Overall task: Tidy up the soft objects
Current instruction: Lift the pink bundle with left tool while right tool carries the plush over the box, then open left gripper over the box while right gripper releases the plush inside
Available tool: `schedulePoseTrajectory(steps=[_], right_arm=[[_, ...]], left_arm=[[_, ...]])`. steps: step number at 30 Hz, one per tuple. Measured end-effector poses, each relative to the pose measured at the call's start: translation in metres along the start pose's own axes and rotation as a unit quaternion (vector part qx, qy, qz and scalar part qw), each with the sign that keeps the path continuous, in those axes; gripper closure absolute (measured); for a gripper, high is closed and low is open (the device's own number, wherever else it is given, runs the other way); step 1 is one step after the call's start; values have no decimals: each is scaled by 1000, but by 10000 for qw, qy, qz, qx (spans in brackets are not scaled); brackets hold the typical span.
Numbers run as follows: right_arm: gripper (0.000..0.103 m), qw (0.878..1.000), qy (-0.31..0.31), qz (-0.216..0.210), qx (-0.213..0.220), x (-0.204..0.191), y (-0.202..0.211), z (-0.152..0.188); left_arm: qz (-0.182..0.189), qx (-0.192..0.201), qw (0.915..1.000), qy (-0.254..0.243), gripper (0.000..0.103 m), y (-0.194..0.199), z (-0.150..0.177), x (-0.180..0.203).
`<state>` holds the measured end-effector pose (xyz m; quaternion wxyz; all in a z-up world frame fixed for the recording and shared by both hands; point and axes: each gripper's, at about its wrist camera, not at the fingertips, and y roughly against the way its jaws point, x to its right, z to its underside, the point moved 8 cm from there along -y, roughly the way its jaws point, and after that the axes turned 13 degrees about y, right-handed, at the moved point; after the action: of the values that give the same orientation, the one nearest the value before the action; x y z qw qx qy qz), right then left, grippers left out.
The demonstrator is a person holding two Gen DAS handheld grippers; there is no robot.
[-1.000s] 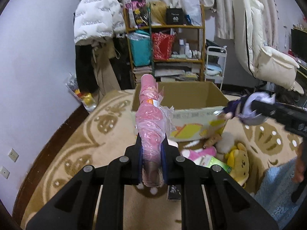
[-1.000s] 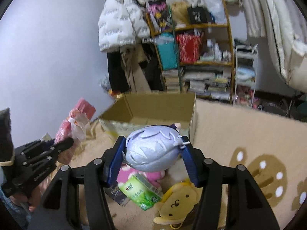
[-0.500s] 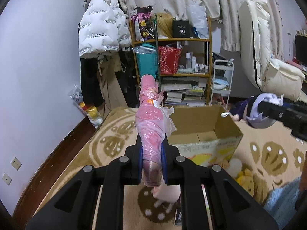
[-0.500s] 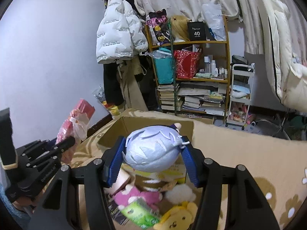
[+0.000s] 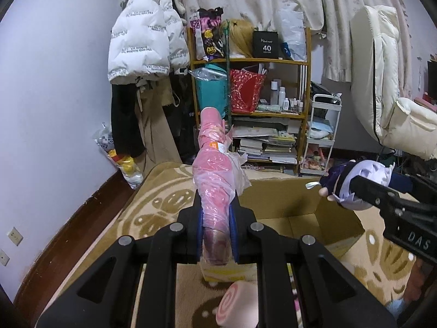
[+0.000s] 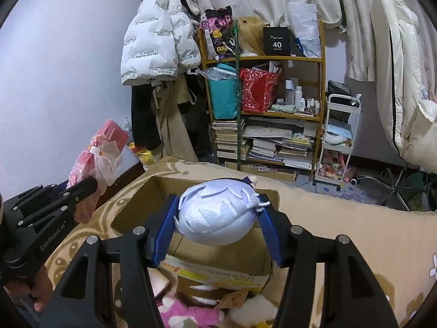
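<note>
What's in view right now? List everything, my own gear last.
box: 1, brown cardboard, open, on the rug ahead of both claws
pink toy: 1, pink, plastic-wrapped, clamped in left claw
plush head: 1, pale lavender, gripped in right claw over the box
floor plushes: several, pink, white, yellow, heaped before the box
swirl cushion: 1, pink-white, on the rug near the box
rug: 1, tan with brown pattern
shelf: 1, wooden, books and bags, back wall
jacket: 1, white, hanging left of the shelf
cart: 1, white, right of the shelf
chair: 1, cream, far right
left claw: shut on the pink toy
right claw: shut on the plush head
</note>
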<state>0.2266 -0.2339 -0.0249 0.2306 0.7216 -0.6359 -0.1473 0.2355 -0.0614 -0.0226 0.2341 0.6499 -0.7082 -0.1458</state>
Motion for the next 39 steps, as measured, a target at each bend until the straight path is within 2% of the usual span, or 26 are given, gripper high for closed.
schedulePoseTrajectory(steps=[11, 16, 20, 23, 26, 27, 28, 29, 30, 31, 33, 35, 37, 39], right_arm=[[41, 9993, -121, 23, -355, 5, -36, 21], [41, 9984, -206, -44, -533, 7, -46, 31], [39, 9977, -176, -82, -651, 7, -51, 38], [39, 9970, -172, -171, -734, 7, -52, 42], [37, 9965, -170, -226, -782, 6, -52, 43], [31, 9966, -169, -220, -775, 7, -51, 42], [23, 9967, -181, -225, -755, 8, -50, 40], [19, 9968, -195, -226, -738, 9, -48, 39], [13, 9969, -209, -205, -729, 10, -45, 37], [9, 9970, -210, -172, -731, 11, -43, 34], [0, 9970, -224, -104, -739, 13, -37, 29], [0, 9972, -279, -56, -690, 16, -29, 24], [0, 9975, -340, 1, -627, 19, -18, 19], [0, 9975, -339, 37, -620, 21, -9, 16]], left_arm=[[60, -491, 9988, 66, 88, -46, 20, 2], [241, -716, 9971, 53, 87, -53, 31, 8], [117, -808, 9967, 1, 85, -57, 40, 9], [210, -957, 9951, 130, 85, -57, 46, 8], [124, -899, 9958, 138, 81, -54, 44, 4], [120, -878, 9960, 142, 75, -53, 42, 4], [98, -855, 9962, 152, 64, -51, 40, 2], [64, -817, 9965, 156, 57, -48, 37, 1], [58, -767, 9969, 158, 43, -44, 34, 0], [126, -729, 9971, 150, 39, -38, 29, 0], [224, -784, 9966, 108, 37, -30, 25, 1], [125, -743, 9972, -27, 32, -20, 22, 0], [33, -658, 9977, -186, 22, -9, 18, 1], [-22, -570, 9980, -275, 16, 3, 14, 0]])
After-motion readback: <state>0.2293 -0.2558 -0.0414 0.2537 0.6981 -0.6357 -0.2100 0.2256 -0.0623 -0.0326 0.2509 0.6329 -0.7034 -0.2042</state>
